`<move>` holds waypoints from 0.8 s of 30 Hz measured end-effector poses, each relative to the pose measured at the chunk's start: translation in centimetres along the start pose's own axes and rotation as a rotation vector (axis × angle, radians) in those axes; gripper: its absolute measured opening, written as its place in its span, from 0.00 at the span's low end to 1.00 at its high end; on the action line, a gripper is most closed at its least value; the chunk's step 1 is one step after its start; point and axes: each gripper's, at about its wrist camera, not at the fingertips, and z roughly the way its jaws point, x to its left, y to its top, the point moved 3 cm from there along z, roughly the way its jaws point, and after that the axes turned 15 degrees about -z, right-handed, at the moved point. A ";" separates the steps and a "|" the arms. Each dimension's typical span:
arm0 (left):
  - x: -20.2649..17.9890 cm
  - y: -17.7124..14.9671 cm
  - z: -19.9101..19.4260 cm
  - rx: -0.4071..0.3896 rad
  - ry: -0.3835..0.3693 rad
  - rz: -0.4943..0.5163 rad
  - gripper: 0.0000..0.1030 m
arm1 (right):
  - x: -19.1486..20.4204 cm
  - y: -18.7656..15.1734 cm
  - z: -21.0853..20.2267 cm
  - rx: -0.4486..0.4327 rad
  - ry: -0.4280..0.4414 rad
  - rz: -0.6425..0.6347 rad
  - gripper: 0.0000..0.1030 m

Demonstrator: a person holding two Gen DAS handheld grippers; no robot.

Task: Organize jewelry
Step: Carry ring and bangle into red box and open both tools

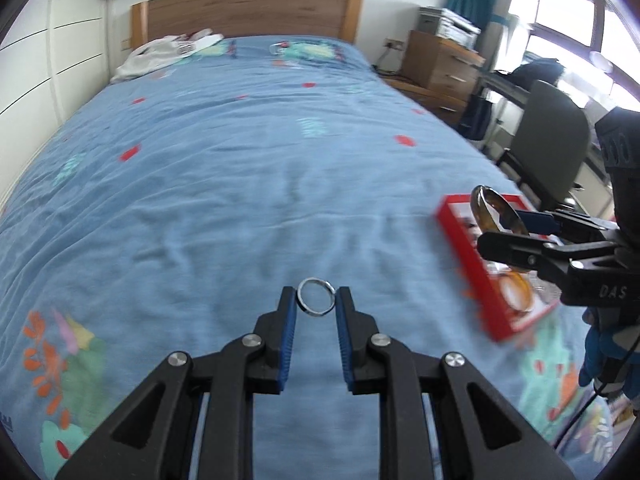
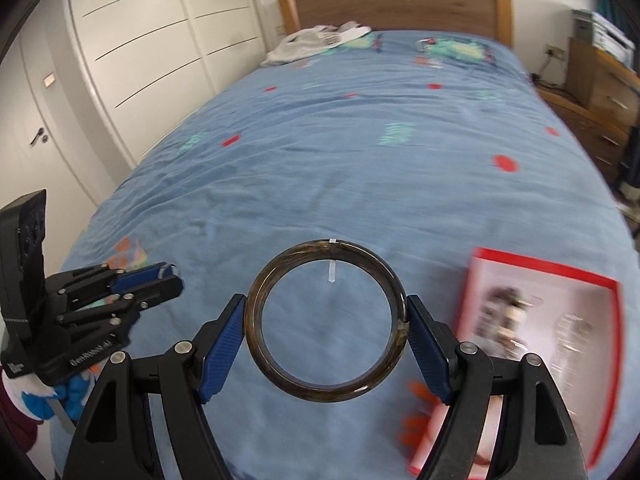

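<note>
My left gripper (image 1: 316,297) is shut on a small silver ring (image 1: 316,297), held between its blue pads above the blue bedspread. My right gripper (image 2: 326,314) is shut on a large dark brown bangle (image 2: 326,320), held upright by its two sides. The bangle also shows in the left wrist view (image 1: 500,216), over the red jewelry box (image 1: 468,256). The red box (image 2: 540,268) lies open on the bed at the right, with an orange bangle (image 1: 516,294) and other blurred jewelry inside. The left gripper shows in the right wrist view (image 2: 160,276) at the far left.
A blue patterned bedspread (image 1: 240,184) covers the bed. White cloth (image 1: 160,54) lies by the wooden headboard (image 1: 248,12). A wooden dresser (image 1: 440,64) and a grey chair (image 1: 556,140) stand to the right. White wardrobe doors (image 2: 152,40) are on the left.
</note>
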 end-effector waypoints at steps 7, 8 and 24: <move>-8.3 -0.4 1.1 0.031 -0.093 0.069 0.18 | -6.9 -4.7 -5.2 0.027 -0.106 0.045 0.74; -9.4 -0.4 1.5 0.037 -0.103 0.079 0.18 | -7.8 -5.3 -5.5 0.035 -0.116 0.048 0.75; -21.3 -0.4 12.1 0.150 -0.140 0.209 0.18 | -17.4 -12.0 -1.4 0.170 -0.106 0.076 0.75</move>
